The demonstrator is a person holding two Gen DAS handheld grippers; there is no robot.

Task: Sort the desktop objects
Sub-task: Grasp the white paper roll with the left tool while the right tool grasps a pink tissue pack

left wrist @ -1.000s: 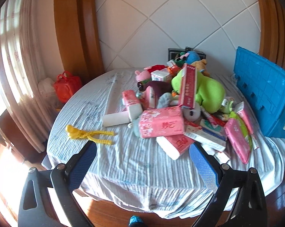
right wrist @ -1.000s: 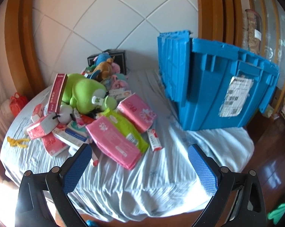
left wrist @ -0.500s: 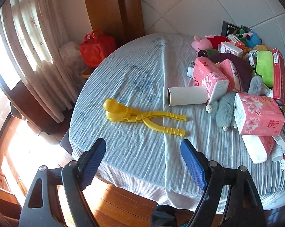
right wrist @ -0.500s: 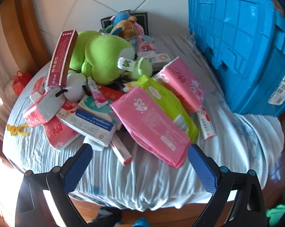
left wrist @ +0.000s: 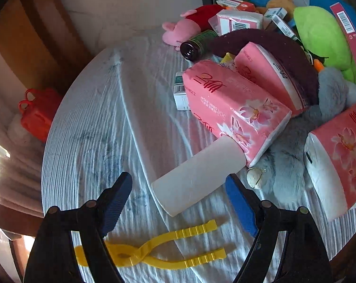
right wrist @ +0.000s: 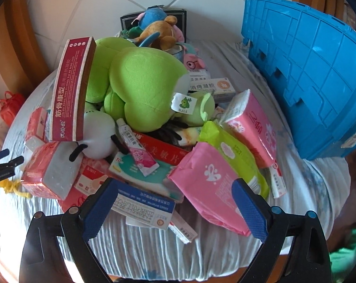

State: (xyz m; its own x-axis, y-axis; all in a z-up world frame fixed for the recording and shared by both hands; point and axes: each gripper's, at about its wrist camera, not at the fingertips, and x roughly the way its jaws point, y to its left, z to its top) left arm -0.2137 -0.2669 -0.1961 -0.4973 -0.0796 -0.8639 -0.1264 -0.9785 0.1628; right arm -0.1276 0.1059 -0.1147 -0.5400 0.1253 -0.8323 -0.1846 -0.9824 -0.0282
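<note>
A heap of objects lies on a round table with a pale striped cloth (left wrist: pixel 102 108). My left gripper (left wrist: pixel 178 186) is open, its fingers either side of a white paper roll (left wrist: pixel 196 176) that lies against a pink tissue pack (left wrist: pixel 234 108). A yellow plastic clip tool (left wrist: pixel 168 252) lies just below the jaws. My right gripper (right wrist: pixel 173 188) is open over a blue-and-white medicine box (right wrist: pixel 144 207) and a pink wipes pack (right wrist: pixel 213 184). A big green plush frog (right wrist: pixel 140 80) and a dark red box (right wrist: pixel 71 89) top the heap.
A blue plastic crate (right wrist: pixel 314 77) stands on the table's right side. A red bag (left wrist: pixel 36 115) sits off the table at the left, by a wooden frame. More plush toys (right wrist: pixel 159 28) and small boxes lie at the back by the tiled wall.
Both grippers have moved forward and down to the table. The left one has closed in on the white roll, passing over the yellow tool. The right one has come close over the heap.
</note>
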